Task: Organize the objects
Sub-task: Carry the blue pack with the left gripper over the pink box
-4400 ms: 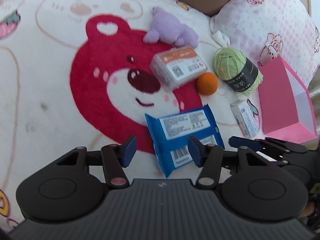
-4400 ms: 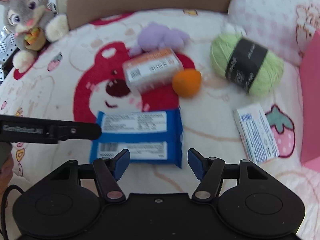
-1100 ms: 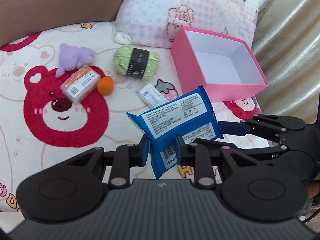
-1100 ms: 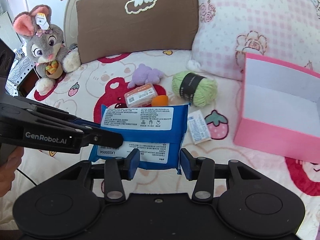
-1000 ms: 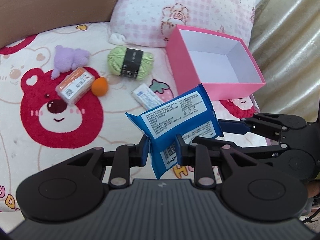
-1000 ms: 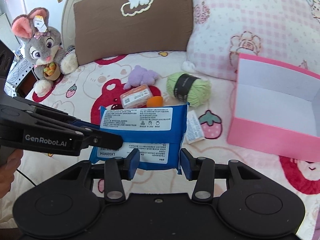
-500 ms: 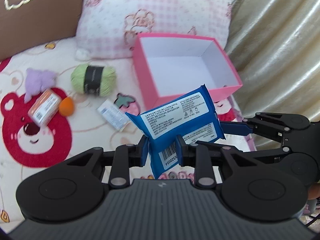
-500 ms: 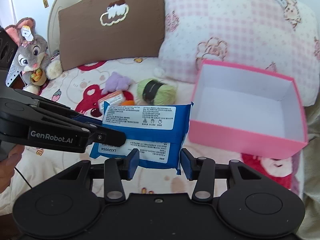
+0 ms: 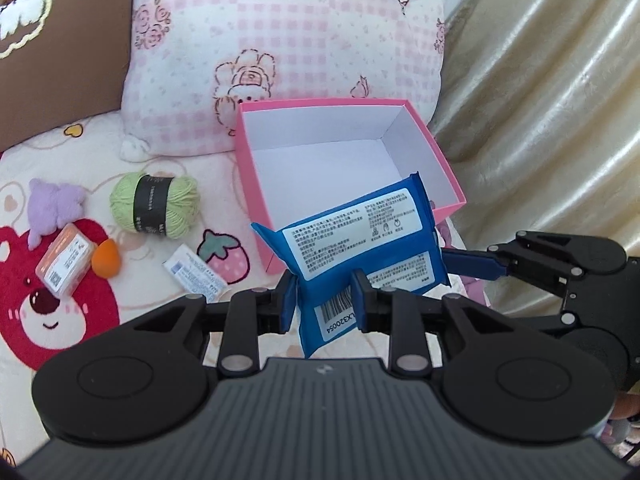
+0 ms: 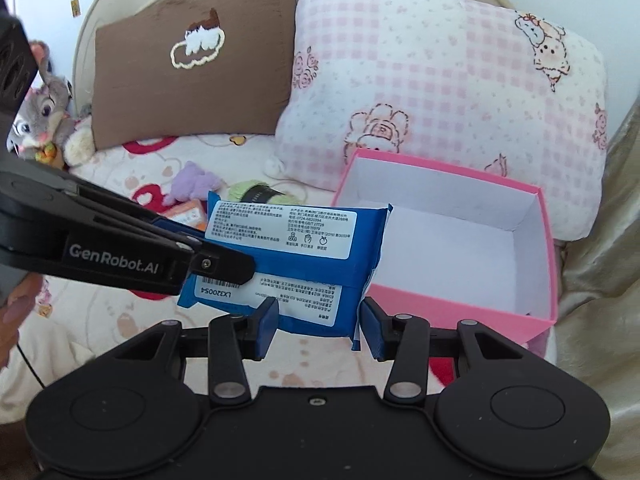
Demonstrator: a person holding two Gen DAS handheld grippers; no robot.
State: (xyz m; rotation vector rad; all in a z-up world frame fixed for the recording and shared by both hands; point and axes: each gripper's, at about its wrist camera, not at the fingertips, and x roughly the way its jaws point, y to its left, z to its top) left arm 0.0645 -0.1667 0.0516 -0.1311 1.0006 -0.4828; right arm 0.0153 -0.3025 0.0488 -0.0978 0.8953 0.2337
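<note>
Both grippers hold a blue wipes pack (image 9: 360,240) in the air. My left gripper (image 9: 325,303) is shut on its barcode end. My right gripper (image 10: 318,321) is shut on the pack's (image 10: 296,248) other edge. The pack hangs just in front of the near left corner of an open pink box (image 9: 256,184) with a white inside; the box (image 10: 460,320) also shows in the right wrist view. On the bedspread to the left lie green yarn (image 9: 155,205), a small white box (image 9: 196,274), an orange ball (image 9: 106,263), an orange-lidded case (image 9: 64,264) and a purple plush (image 9: 54,210).
A pink checked pillow (image 9: 288,44) and a brown pillow (image 10: 188,52) stand behind the box. A gold curtain (image 9: 552,112) hangs at the right. A grey rabbit plush (image 10: 44,116) sits at the far left.
Both grippers have carried the blue pack up off the bedspread and to the right, so it now hangs at the pink box's near corner.
</note>
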